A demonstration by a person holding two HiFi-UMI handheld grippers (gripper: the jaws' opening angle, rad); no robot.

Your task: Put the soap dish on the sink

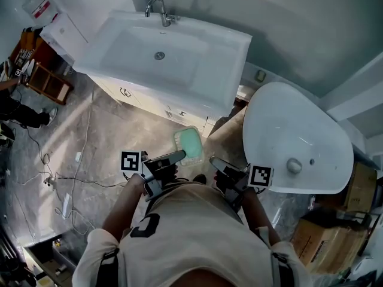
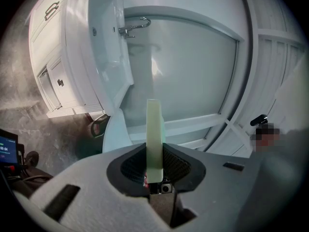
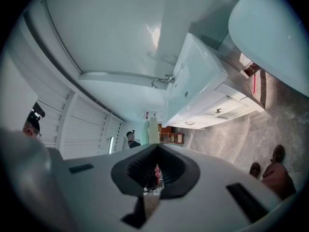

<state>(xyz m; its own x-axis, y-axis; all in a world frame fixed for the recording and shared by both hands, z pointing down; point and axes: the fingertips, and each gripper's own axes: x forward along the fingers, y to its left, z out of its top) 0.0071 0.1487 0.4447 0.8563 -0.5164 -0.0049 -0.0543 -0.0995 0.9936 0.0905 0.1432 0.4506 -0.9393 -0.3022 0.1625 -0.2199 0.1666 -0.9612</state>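
The pale green soap dish point(image 1: 189, 142) hangs over the floor in front of the vanity, below the white sink point(image 1: 230, 43). My left gripper point(image 1: 181, 155) is shut on the dish's near edge. In the left gripper view the dish point(image 2: 153, 129) stands edge-on between the black pads, with the sink point(image 2: 104, 57) and faucet point(image 2: 133, 28) ahead at upper left. My right gripper point(image 1: 214, 161) is close to the right of the dish with its jaws shut on nothing. In its own view its tips point(image 3: 155, 149) meet, and a strip of the dish point(image 3: 153, 129) shows just beyond them.
A large white oval tub point(image 1: 293, 130) stands at the right, close to the vanity cabinet point(image 1: 149, 103). Cables point(image 1: 60, 175) trail over the grey floor at the left, near a wooden shelf point(image 1: 45, 79) and a person point(image 1: 18, 115). Cardboard boxes point(image 1: 320, 238) sit at the lower right.
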